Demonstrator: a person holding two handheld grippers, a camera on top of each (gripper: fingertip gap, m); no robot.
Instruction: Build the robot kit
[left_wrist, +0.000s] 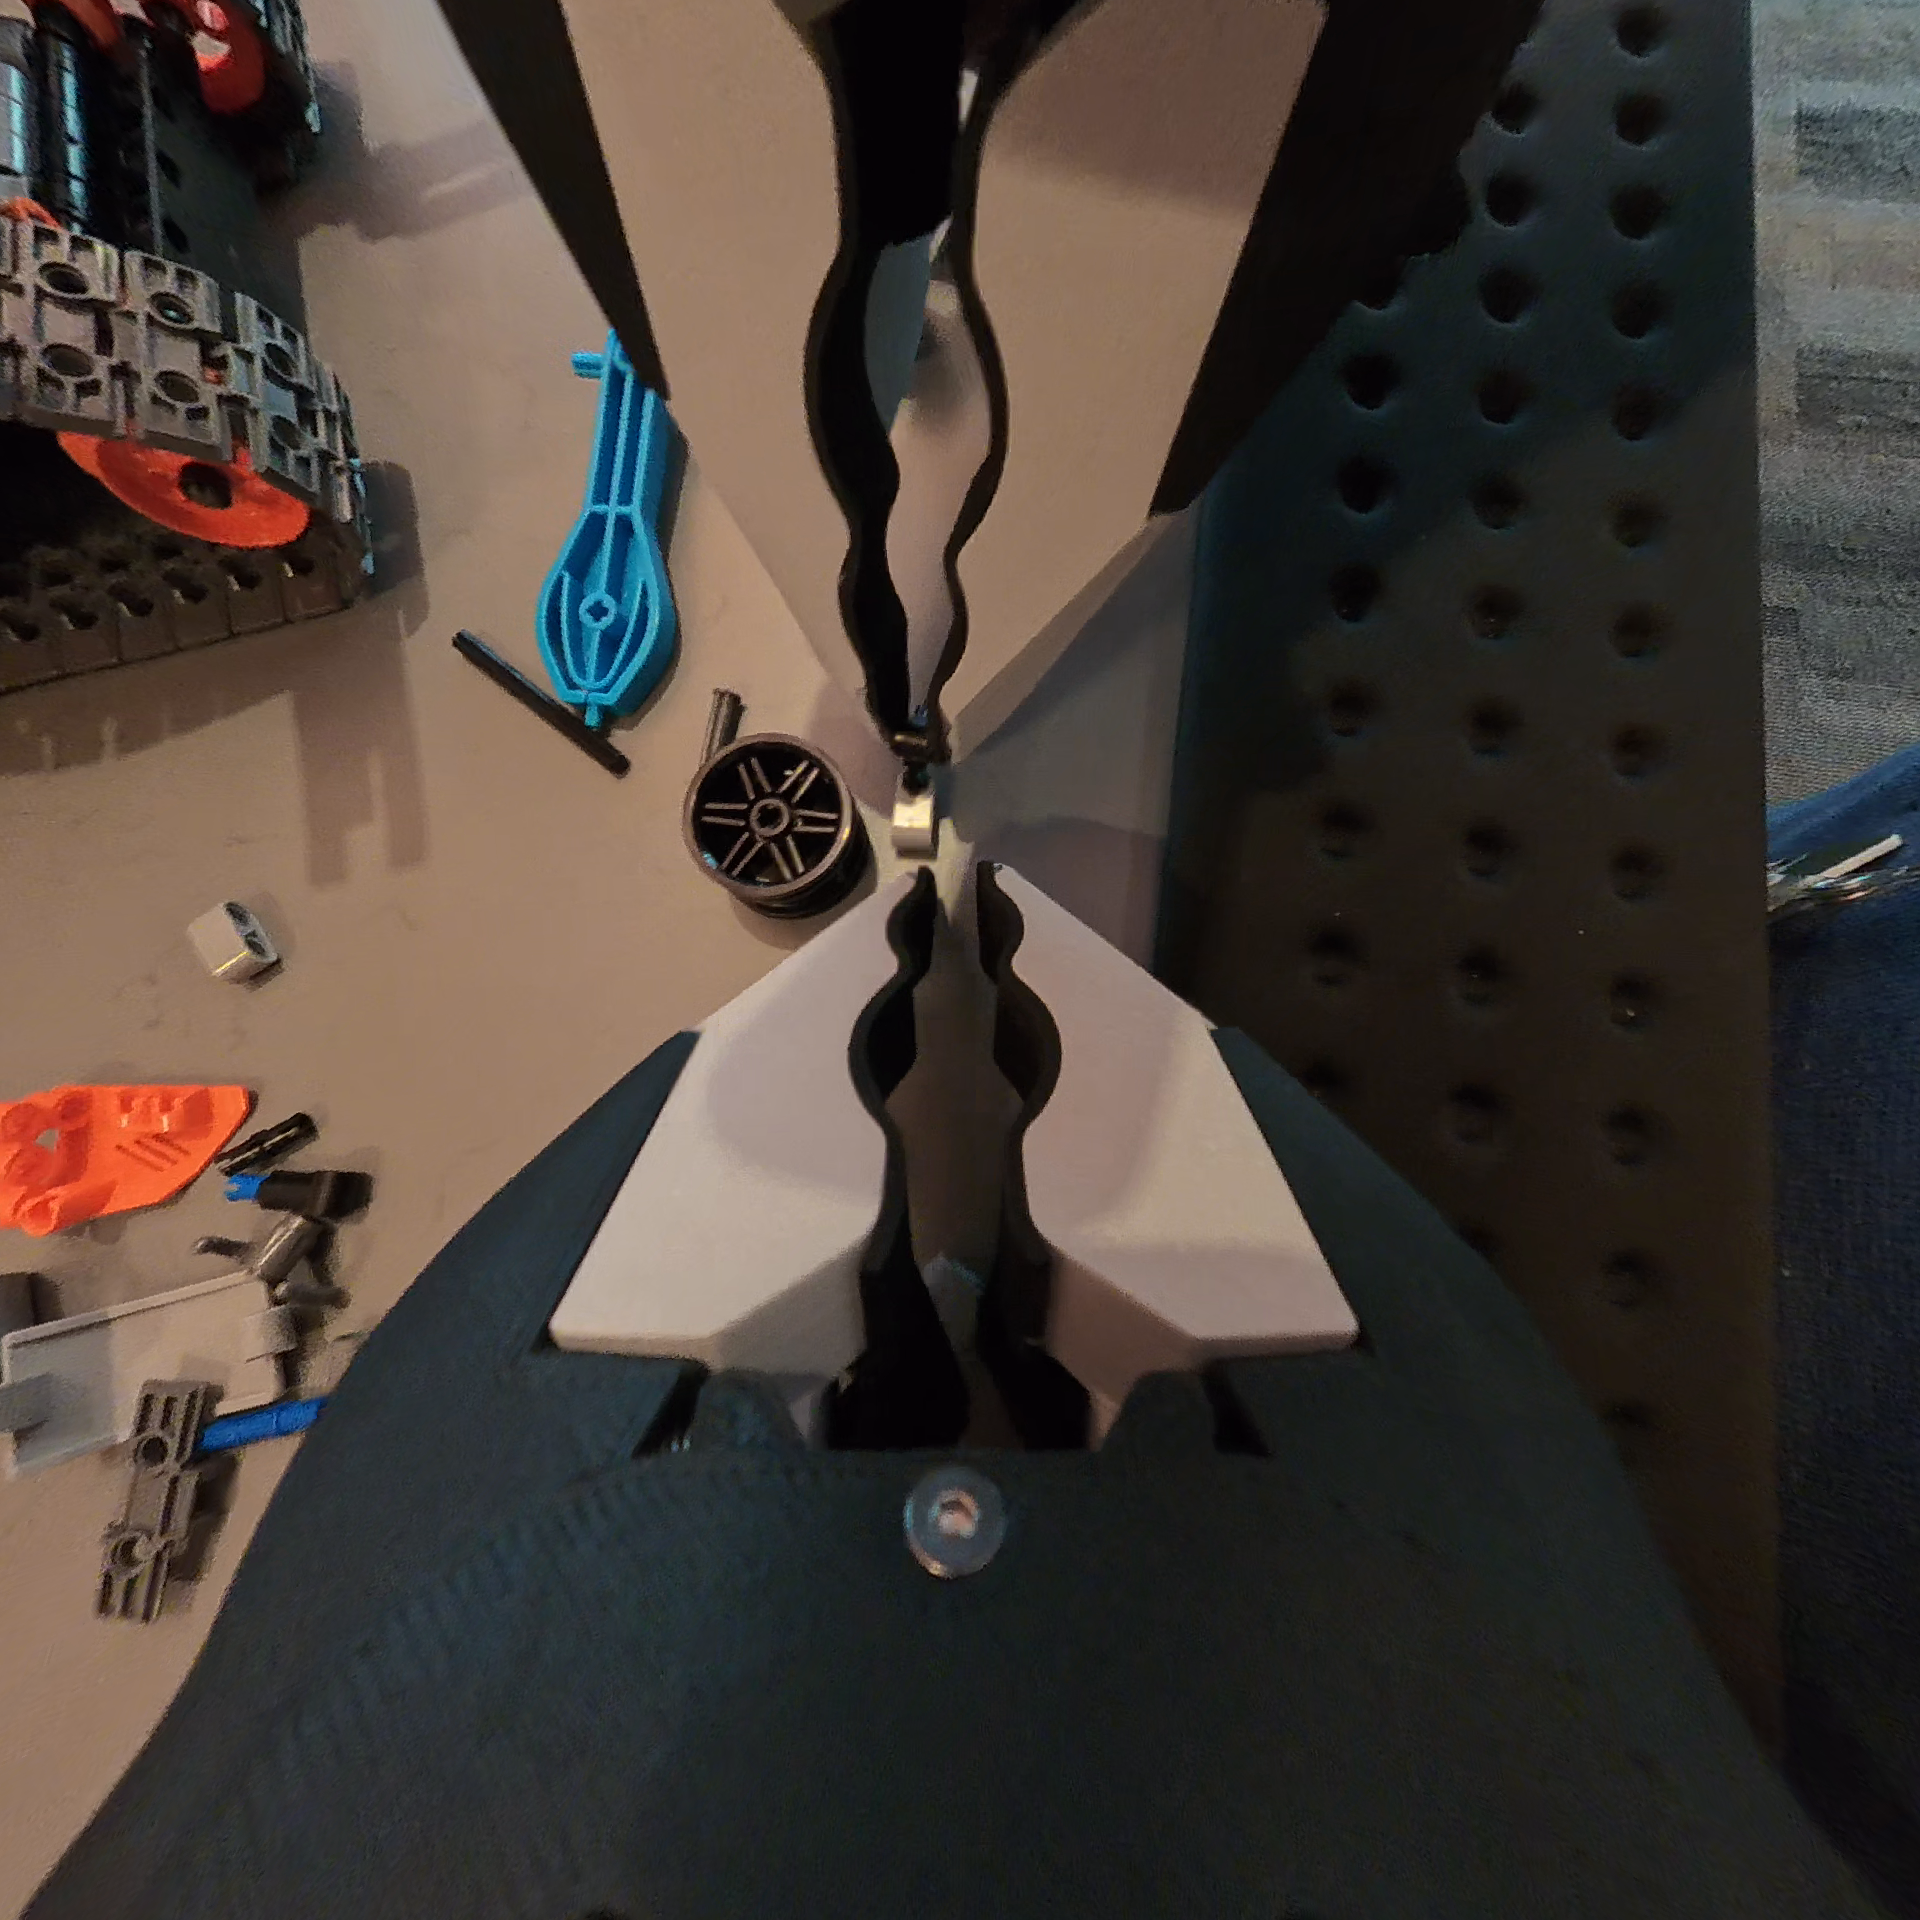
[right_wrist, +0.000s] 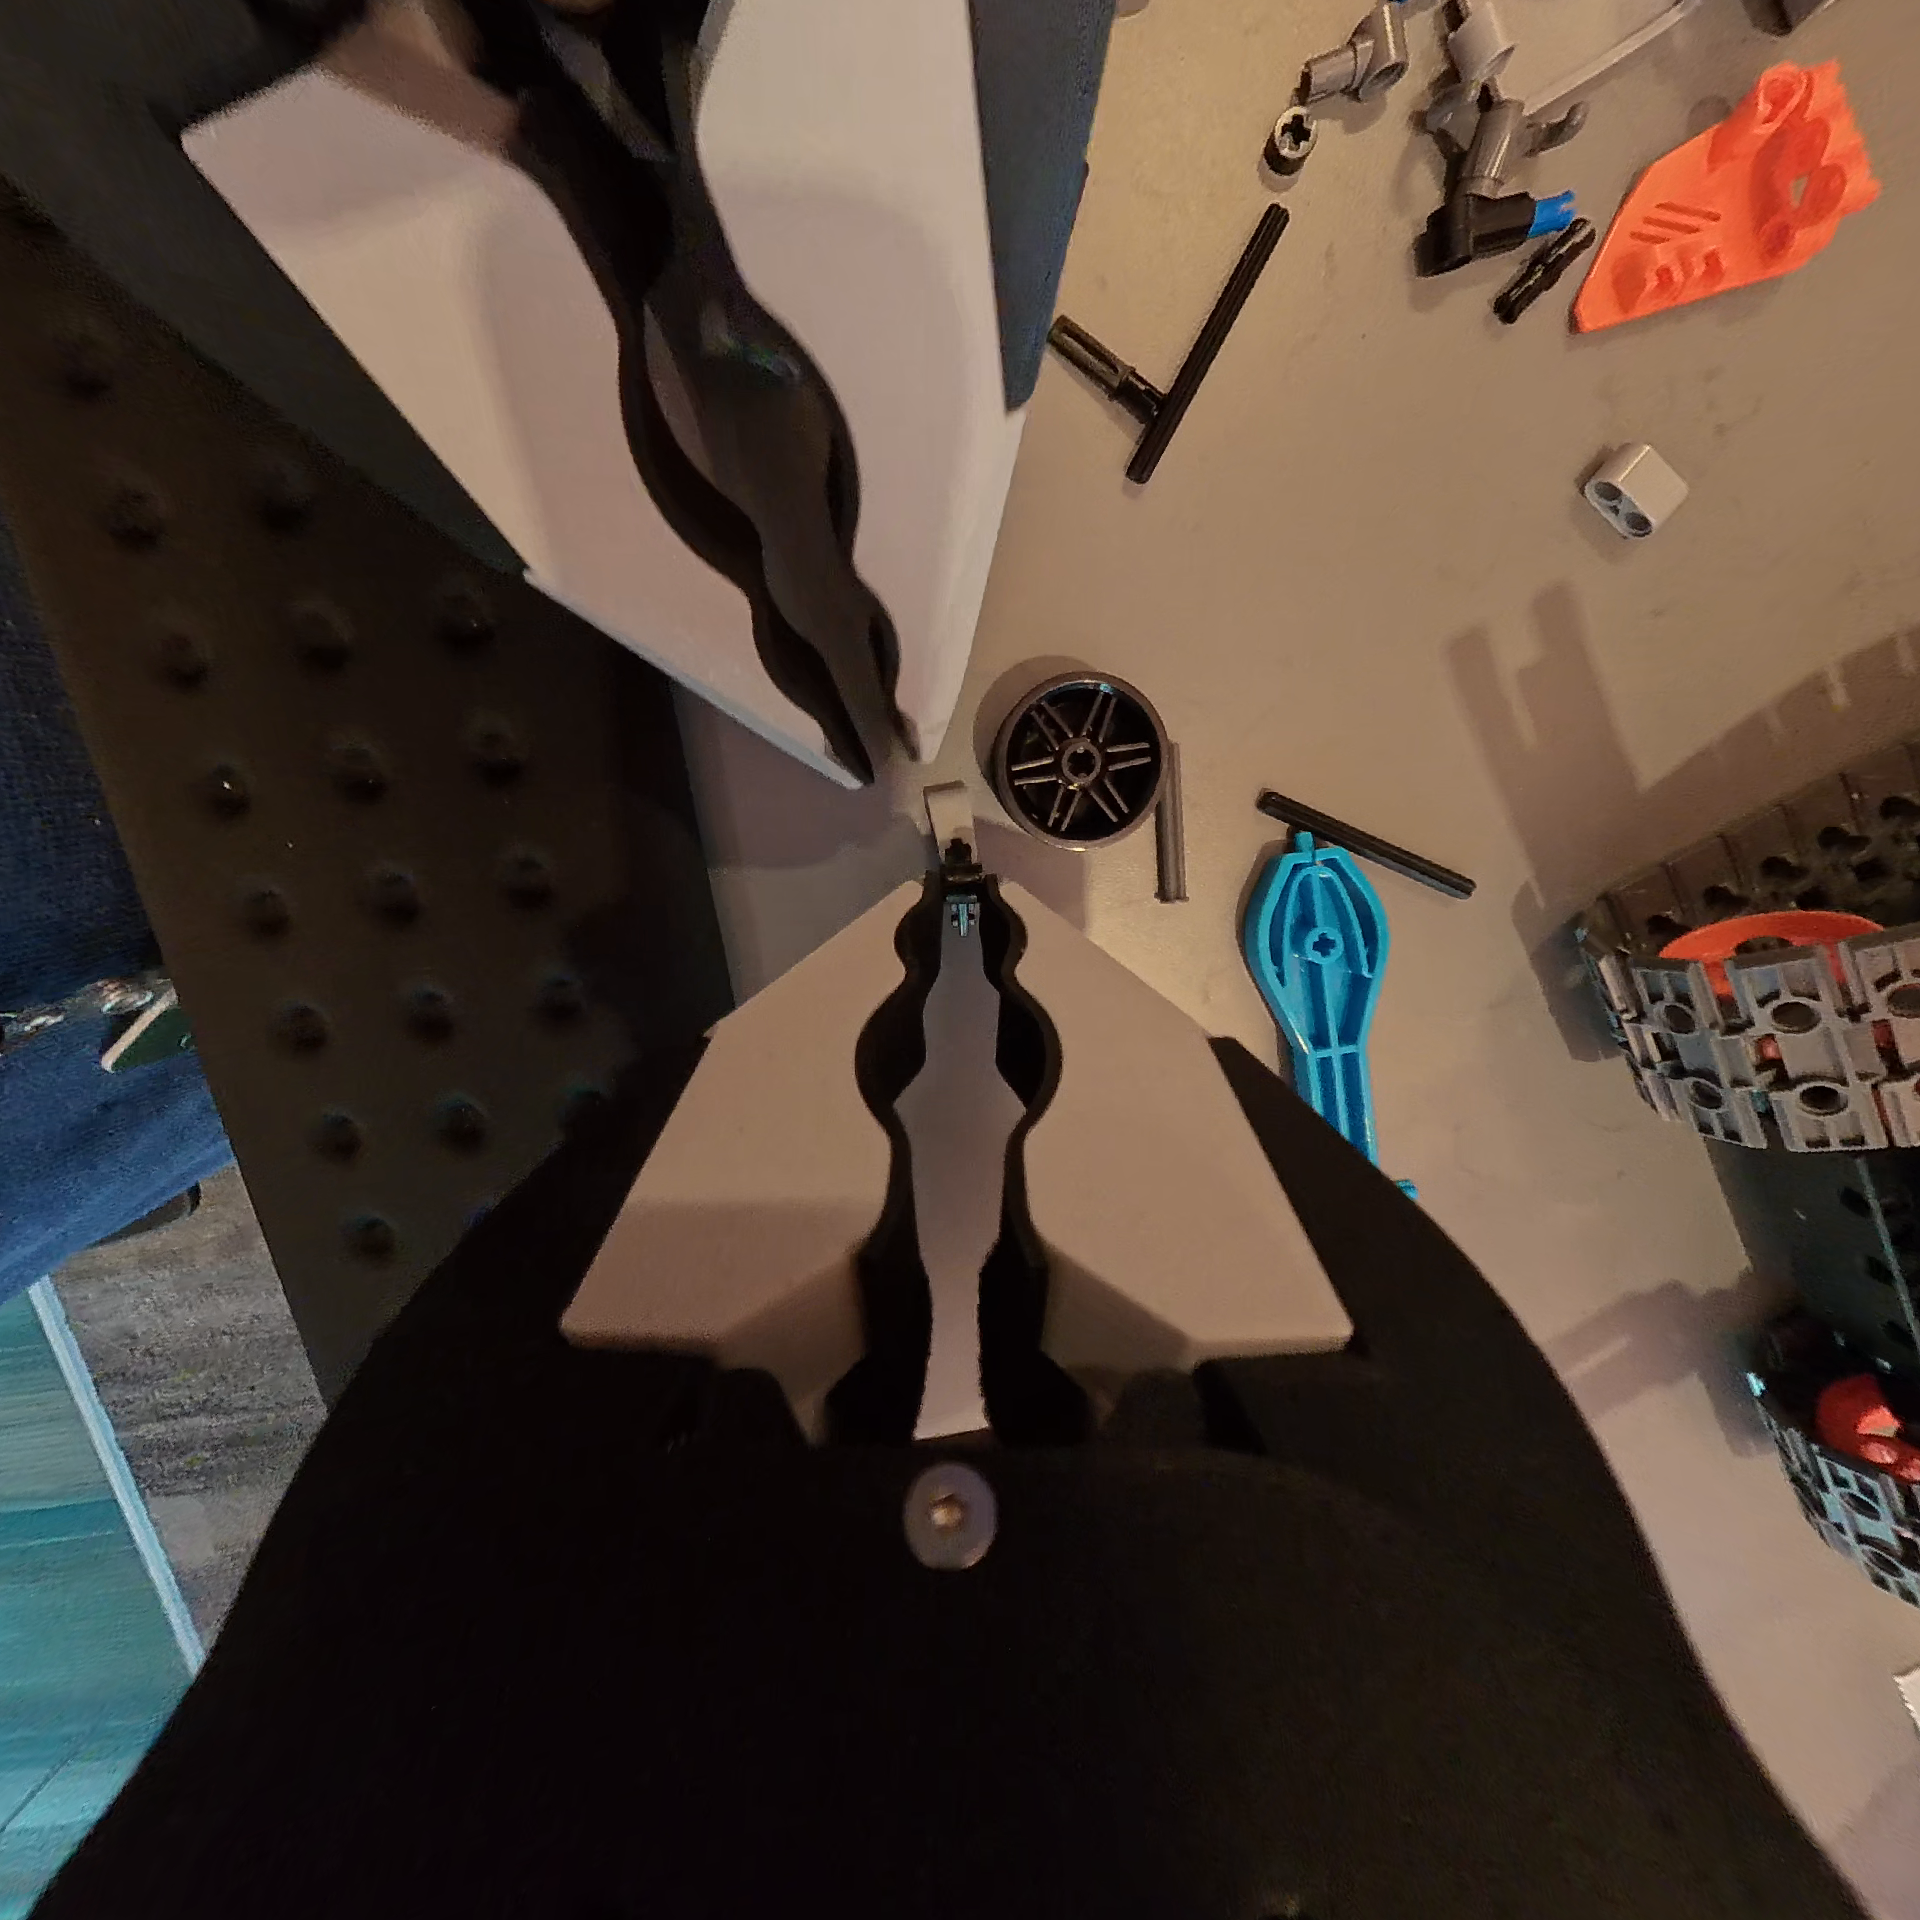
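Note:
My right gripper is shut on a small black pin. A light grey connector sits on the pin's far end. In the left wrist view the right gripper comes down from the top with the pin and the connector. My left gripper faces it tip to tip, just short of the connector. Its jaws stand a narrow gap apart with nothing between them. It also shows in the right wrist view. A black spoked wheel lies beside the connector on the grey table.
A blue paddle-shaped part, a black axle, a small grey block, an orange panel and loose grey and black connectors lie at the left. A tracked model stands at the far left. A black perforated board runs along the right. The grippers are tip to tip, or close to it.

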